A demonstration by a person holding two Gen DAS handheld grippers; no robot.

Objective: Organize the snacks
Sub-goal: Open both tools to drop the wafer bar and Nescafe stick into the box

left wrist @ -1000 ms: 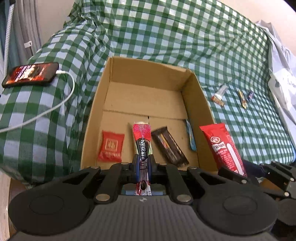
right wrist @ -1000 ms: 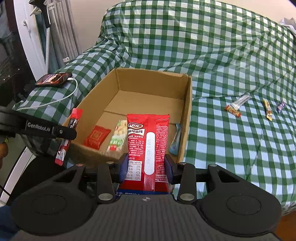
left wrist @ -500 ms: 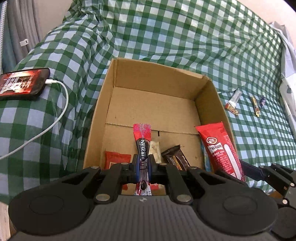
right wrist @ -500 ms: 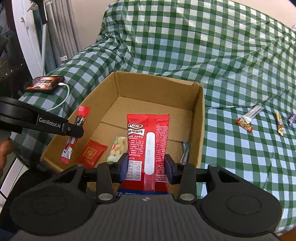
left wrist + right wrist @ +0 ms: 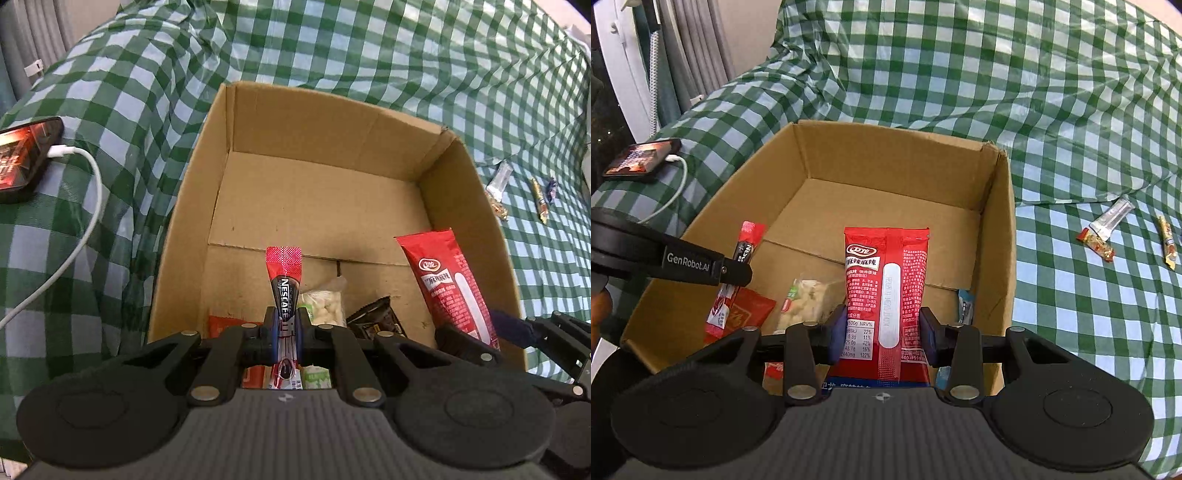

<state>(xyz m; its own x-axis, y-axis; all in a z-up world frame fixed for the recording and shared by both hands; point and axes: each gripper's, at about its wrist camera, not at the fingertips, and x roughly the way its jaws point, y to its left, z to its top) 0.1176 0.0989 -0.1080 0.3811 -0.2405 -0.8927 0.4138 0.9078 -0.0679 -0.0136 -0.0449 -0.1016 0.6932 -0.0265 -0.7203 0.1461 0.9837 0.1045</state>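
Observation:
An open cardboard box (image 5: 465, 177) (image 5: 997, 229) sits on a green checked cloth. My left gripper (image 5: 285, 325) is shut on a red Nescafe stick (image 5: 284, 288), held over the box's near left part; the stick also shows in the right wrist view (image 5: 746, 243). My right gripper (image 5: 884, 332) is shut on a red snack packet (image 5: 886, 280), held over the box's near right part; the packet shows in the left wrist view (image 5: 447, 288). In the box lie a red sachet (image 5: 750, 314), a peanut bag (image 5: 809, 299), a dark bar (image 5: 376, 321) and a blue packet (image 5: 964, 306).
A phone (image 5: 22, 155) on a white cable (image 5: 85, 221) lies left of the box. Three loose snacks lie on the cloth to the right: a clear-and-red wrapper (image 5: 1104, 229), a yellow stick (image 5: 1167, 240) and a small purple candy (image 5: 551, 188).
Both grippers have moved forward and over the box with their snacks still held. The box looks larger and nearer in both views.

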